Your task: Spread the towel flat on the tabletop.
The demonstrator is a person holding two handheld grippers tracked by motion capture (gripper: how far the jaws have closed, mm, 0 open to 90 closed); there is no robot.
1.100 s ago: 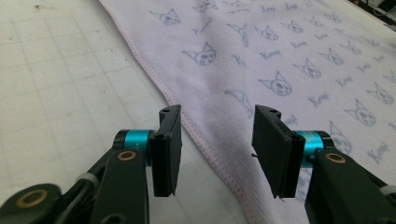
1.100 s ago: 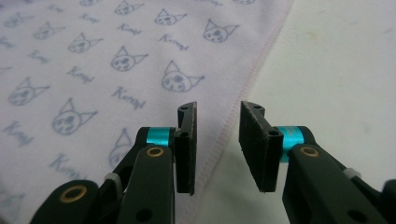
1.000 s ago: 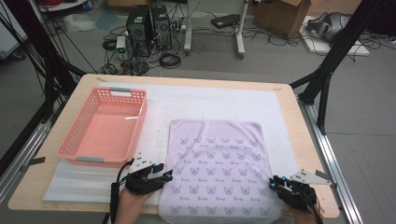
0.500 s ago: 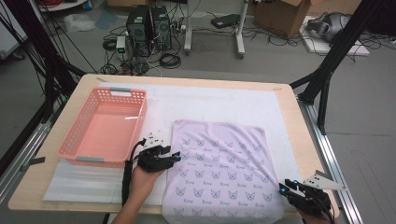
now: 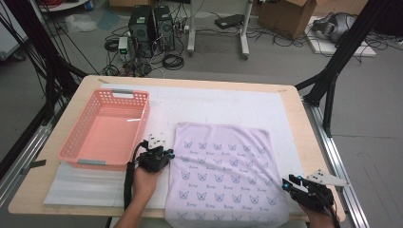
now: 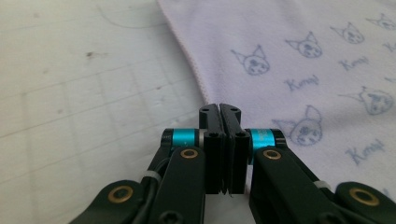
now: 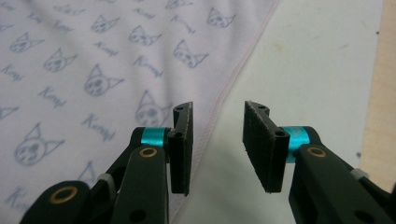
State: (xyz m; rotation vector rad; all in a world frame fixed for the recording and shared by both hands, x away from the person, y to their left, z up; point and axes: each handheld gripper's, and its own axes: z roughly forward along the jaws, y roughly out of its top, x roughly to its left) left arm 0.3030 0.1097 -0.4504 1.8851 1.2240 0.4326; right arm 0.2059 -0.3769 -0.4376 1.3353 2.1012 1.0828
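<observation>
**Desk:** What am I looking at here?

**Operator:** A lilac cat-print cloth (image 5: 223, 175) lies flat on the near right half of the worktop (image 5: 304, 137), over a white mat (image 5: 214, 107). My left tool (image 5: 161, 153) sits at the cloth's left edge, its jaws pressed together with nothing visibly between them; the hem (image 6: 187, 60) runs just beside the tips. My right tool (image 7: 217, 126) hangs over the near right edge, jaws parted, straddling the hem line.

**Desk:** How do you take the edge cleanly?

**Operator:** I'd judge the right one should lower until one jaw slides under the hem, then close on the edge alone, not the mat. The left must open first and do the same.

**Desk:** Room to move?

**Operator:** The pink basket (image 5: 104, 130) stands just left of my left tool, so little slack there. The far half of the mat is bare. The cloth's near edge reaches the worktop's near rim.
</observation>
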